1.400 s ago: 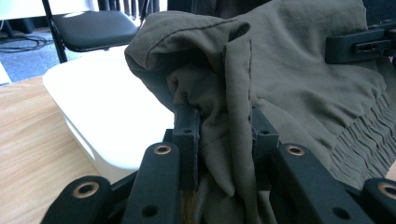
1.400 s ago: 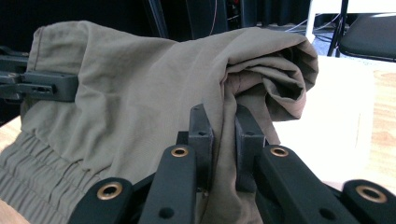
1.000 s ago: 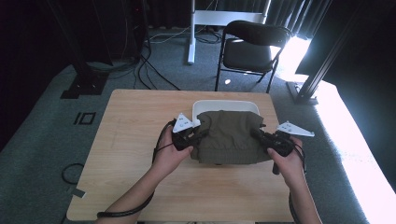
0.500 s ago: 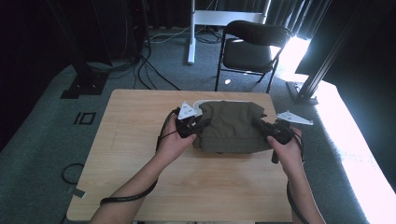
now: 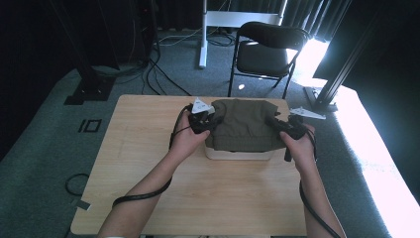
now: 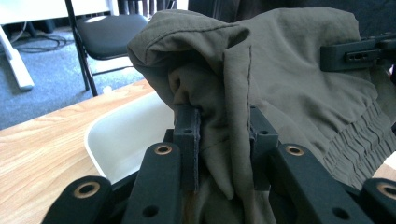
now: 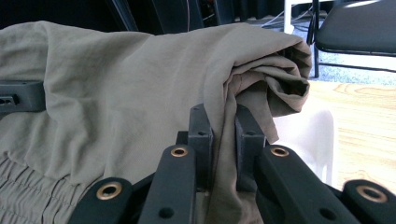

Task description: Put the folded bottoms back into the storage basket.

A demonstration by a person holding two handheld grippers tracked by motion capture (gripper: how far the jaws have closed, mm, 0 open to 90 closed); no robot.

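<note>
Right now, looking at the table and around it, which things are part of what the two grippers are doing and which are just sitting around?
In use:
- olive garment, folded, pinched at each side
- left gripper, shut on its left fold
- right gripper, shut on its right fold
- white bin under the garment

Lying about:
- black folding chair beyond the table
- cables on the floor

Olive-green garment [image 5: 244, 124], white tray [image 6: 126, 135], pale wood-grain table [image 5: 148, 168], black jaws.

Bare bench [image 5: 148, 148] lies open left, right and near of the white bin [image 5: 237, 153]. The olive cloth [image 5: 245, 126] drapes over the bin, blocking its mouth; a chair [image 5: 265, 49] stands beyond the far edge.
</note>
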